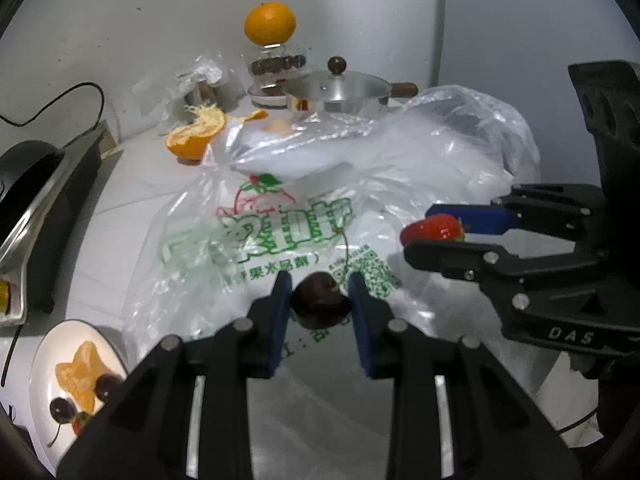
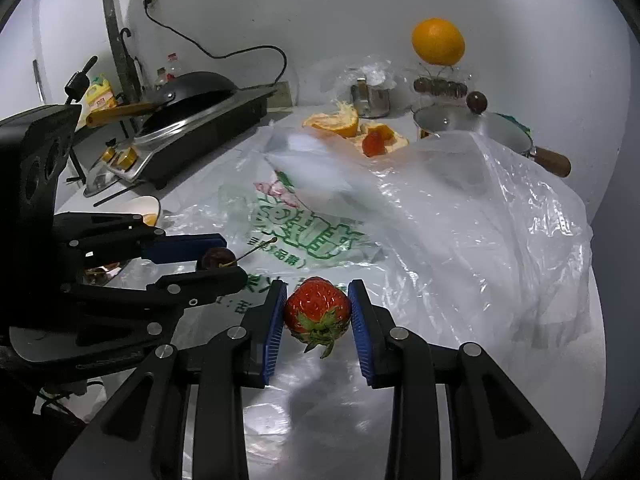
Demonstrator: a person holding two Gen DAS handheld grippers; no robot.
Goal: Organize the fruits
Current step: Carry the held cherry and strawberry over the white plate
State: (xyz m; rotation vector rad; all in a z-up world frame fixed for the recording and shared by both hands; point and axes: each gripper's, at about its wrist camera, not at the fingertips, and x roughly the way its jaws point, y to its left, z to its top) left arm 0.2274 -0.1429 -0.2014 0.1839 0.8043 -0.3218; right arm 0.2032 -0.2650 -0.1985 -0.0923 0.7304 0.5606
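Left wrist view looks across a white counter (image 1: 120, 200) set against a pale wall, most of it covered by a crumpled clear plastic bag (image 1: 280, 216) printed in green and red. The left tool (image 1: 320, 300) is clamped narrow on a dark cherry (image 1: 320, 304), its stem rising past the right pad, held above the bag. To its right the right tool (image 1: 434, 228) pinches a strawberry (image 1: 432, 230) between its blue pads. Only this view shows the contents of the white plate (image 1: 44, 360) at lower left: an orange segment, two cherries and a bit of strawberry. At the back stand a steel pot (image 1: 340, 96) with a knobbed lid, a whole orange (image 1: 270, 23) perched on a glass jar, and half a peeled orange (image 1: 196, 136). Right wrist view has the right tool (image 2: 318, 312) gripping the strawberry (image 2: 318, 308) with its green leaves toward the camera, and the left tool (image 2: 224, 260) at left with the cherry (image 2: 216, 258) between its fingers. This view alone shows the whole gas stove (image 2: 180, 136) with a black wok (image 2: 196, 84) on it, a power cord running up to a wall socket, a pipe, and bottles in the far corner; the plate (image 2: 144, 204) is mostly hidden behind the left tool here.
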